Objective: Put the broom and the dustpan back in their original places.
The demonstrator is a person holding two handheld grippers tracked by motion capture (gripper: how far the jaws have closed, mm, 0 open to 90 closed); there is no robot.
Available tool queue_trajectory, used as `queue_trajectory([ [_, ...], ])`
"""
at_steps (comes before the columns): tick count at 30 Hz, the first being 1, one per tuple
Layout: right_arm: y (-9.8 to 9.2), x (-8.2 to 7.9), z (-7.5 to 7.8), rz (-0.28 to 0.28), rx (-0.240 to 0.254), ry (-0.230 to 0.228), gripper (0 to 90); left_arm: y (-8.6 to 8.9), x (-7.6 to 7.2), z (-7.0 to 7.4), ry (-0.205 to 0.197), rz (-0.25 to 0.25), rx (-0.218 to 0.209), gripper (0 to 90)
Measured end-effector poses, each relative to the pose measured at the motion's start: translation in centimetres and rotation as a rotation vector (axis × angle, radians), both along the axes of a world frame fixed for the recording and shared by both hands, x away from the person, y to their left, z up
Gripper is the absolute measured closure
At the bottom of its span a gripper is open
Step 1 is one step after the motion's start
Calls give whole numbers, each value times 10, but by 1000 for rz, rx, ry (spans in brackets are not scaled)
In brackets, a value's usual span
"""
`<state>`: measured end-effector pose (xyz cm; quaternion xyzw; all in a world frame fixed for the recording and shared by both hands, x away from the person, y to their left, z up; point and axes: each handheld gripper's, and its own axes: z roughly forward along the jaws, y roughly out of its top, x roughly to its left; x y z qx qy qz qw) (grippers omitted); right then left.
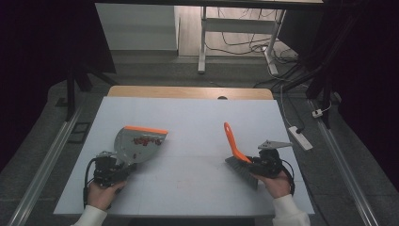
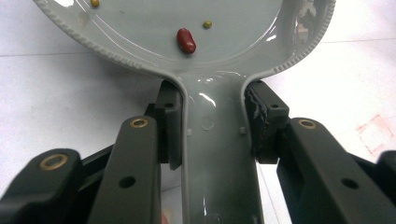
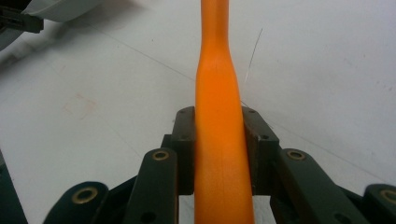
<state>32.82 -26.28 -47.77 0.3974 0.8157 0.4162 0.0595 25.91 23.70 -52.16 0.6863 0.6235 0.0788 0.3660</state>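
Two tools gripped, beans already in the pan

Your left gripper [image 1: 123, 165] is clamped on the dustpan [image 1: 137, 143] handle at about 8 o'clock on the table [image 1: 197, 117], pan kept level, probably so the beans [image 2: 186, 40] stay put. Your right gripper [image 1: 254, 163] pinches the brush [image 1: 236, 153] by its orange handle at 4 o'clock, bristles down near the tabletop for the next sweep.
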Motion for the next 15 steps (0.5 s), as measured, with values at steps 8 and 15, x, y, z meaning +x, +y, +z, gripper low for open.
queue_trajectory([
  [8,-6,7,-7,-31,21,50,698,-2,4,-2,9,28,23,617],
  [15,-12,16,-10,-53,28,69,696,-3,9,-5,35,48,29,616],
])
